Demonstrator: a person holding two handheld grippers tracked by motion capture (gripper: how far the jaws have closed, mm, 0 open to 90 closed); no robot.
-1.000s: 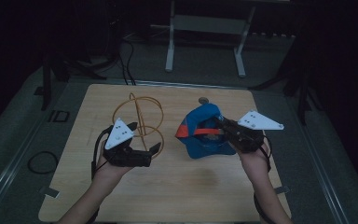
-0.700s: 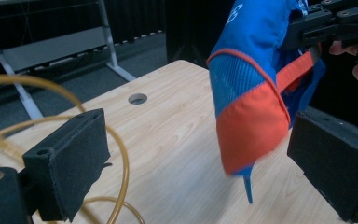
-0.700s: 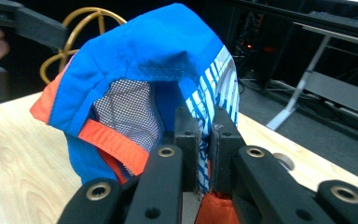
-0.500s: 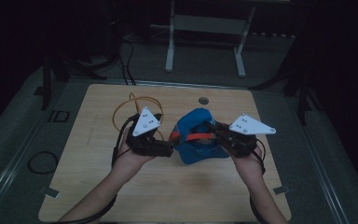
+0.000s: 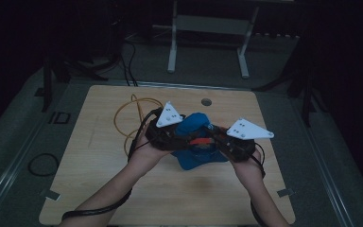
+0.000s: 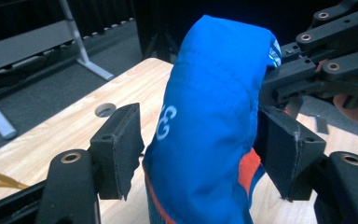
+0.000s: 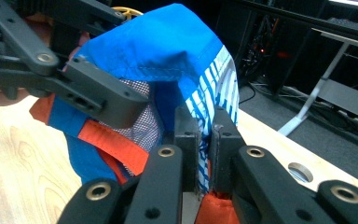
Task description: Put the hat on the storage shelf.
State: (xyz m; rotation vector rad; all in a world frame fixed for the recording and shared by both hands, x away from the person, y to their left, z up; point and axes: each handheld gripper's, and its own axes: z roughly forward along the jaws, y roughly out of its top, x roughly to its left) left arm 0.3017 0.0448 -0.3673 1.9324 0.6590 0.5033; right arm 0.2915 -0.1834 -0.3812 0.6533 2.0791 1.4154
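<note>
Blue garment (image 5: pixel 199 142) bunched at frame centre on table (image 5: pixel 94 189): light, limp, slick fabric. Right gripper (image 7: pixel 204 135) clamped on striped hem; left gripper (image 6: pixel 200 154) jaws have just been closing around fold, not yet pinching. Grab hems, seams

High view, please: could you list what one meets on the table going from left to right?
Yellow cable loop → left tongs → blue garment → right tongs.
</note>
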